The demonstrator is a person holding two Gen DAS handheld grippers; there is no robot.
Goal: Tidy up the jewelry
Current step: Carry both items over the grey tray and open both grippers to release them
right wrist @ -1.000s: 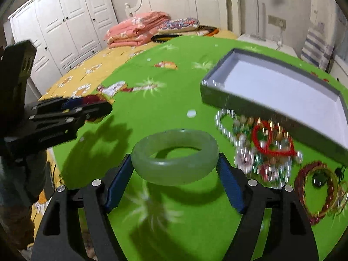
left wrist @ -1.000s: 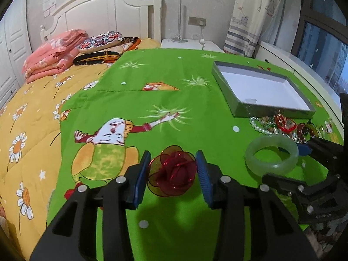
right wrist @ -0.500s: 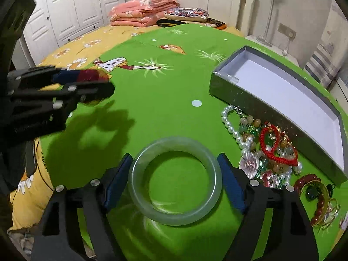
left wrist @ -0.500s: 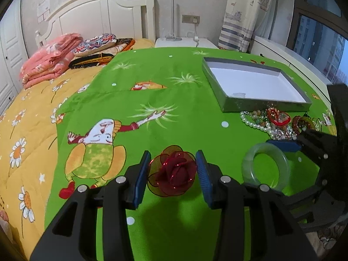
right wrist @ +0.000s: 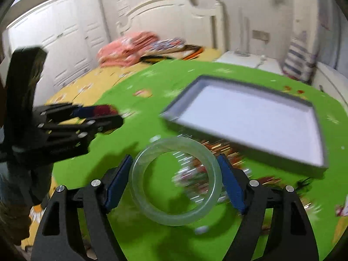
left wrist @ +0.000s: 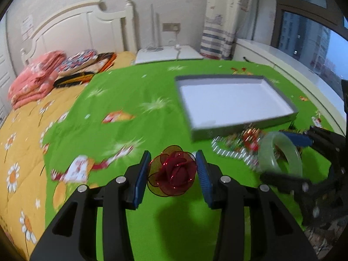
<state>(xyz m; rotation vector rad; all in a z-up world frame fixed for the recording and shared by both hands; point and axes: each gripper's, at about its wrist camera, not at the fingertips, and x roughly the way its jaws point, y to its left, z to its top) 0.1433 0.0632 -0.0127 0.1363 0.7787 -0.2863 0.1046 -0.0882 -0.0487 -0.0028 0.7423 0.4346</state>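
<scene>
jaws of the left gripper [left wrist: 173, 175] clamp a red fabric rose [left wrist: 174, 174]; right gripper [right wrist: 175, 181] spans a jade bangle [right wrist: 175, 181], both above the bed. carry level, lower inside the grey tray [right wrist: 313, 106] before releasing.

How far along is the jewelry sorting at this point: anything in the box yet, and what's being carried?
Nothing looks stowed: the grey box shows only its bare white floor. In hand: the left hand-held gripper holds a red fabric rose, and the right hand-held gripper holds a pale green bangle. Left to do: both need placing, and the blurred pile of pearls and beads still lies on the green bedspread.
</scene>
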